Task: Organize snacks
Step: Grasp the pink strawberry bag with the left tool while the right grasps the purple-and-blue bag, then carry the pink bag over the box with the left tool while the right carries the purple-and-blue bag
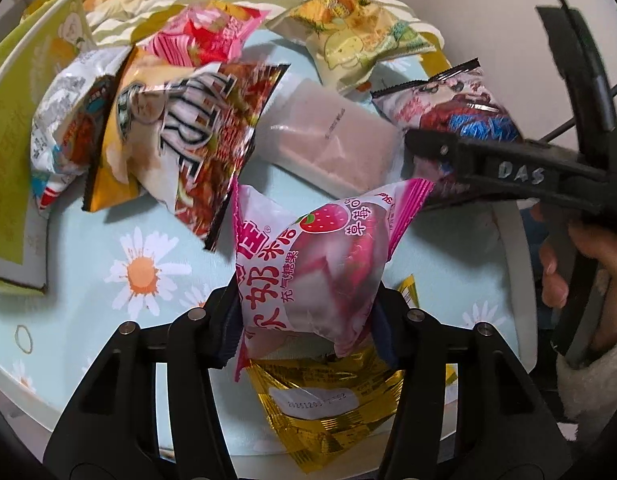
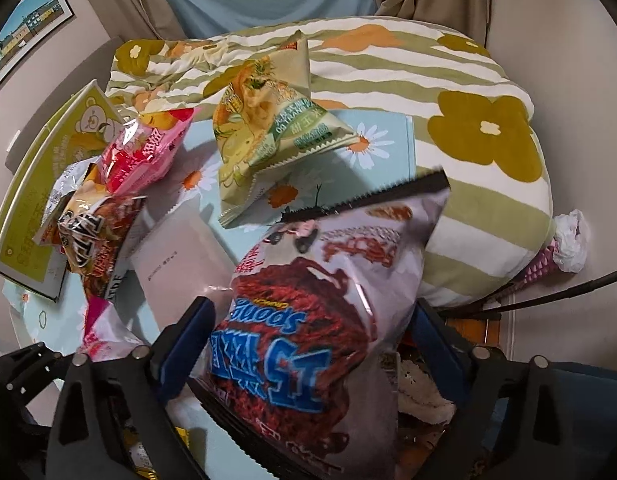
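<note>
Gripping a pink strawberry snack bag (image 1: 308, 264), the left gripper (image 1: 308, 320) has its fingers (image 1: 224, 320) clenched on the pkt's lower half, held above a gold foil packet (image 1: 328, 408) lying on the daisy-print bench (image 1: 108, 280). At right, the right gripper (image 2: 312, 344) fingers (image 2: 188, 340) grasp a grey-and-red "Sponge" snack bag (image 2: 328, 300) (lettering upside down), raised over the bench edge. More pkts sit farther back: a red noodle bag (image 1: 212, 136), a pale yellow bag (image 2: 268, 132) w/ a plain white pouch (image 1: 328, 136) between them.
</note>
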### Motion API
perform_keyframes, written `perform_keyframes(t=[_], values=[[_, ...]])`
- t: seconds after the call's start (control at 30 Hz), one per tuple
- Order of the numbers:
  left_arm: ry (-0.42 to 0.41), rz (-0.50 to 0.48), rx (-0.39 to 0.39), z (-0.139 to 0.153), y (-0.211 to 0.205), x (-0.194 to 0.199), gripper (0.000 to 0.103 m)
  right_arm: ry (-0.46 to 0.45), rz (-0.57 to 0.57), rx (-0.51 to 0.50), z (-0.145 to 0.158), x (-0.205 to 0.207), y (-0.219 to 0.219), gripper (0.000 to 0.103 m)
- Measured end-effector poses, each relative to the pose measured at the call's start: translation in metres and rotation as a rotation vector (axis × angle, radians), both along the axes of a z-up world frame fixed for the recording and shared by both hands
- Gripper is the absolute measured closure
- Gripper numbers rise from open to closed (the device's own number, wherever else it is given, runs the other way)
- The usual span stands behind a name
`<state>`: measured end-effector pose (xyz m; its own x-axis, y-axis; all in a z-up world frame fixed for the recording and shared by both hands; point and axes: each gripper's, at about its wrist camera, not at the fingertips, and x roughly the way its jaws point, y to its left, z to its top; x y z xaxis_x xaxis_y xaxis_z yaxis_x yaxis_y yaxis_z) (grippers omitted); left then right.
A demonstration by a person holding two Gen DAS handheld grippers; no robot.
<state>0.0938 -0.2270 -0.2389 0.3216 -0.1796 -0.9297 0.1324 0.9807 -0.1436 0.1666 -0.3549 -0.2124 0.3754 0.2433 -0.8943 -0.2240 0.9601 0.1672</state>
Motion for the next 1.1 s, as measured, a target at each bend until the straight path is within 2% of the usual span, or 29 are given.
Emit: perform_keyframes(t=[0.33,0.6,0.83,1.1], values=[[-0.025,-0.032,-0.01,0.014,-0.007,0.01,0.051,-0.016,-0.016,-0.009,0.006,-0.006,-0.004,0.041],[-0.081,-0.063,-0.023,0.04,-0.009,0.001,0.051,-0.059,-0.054,0.005,0.032,-0.02,-0.009,0.044],[-0.147,-0.069,-0.051,0.076,0.0,-0.002,0.051,-0.11,-0.08,0.026,0.068,-0.034,-0.009,0.046],[-0.254,-0.008,-0.044,0.125,0.023,-0.005,0.051,-0.195,-0.03,0.072,0.115,-0.043,0.011,0.046]])
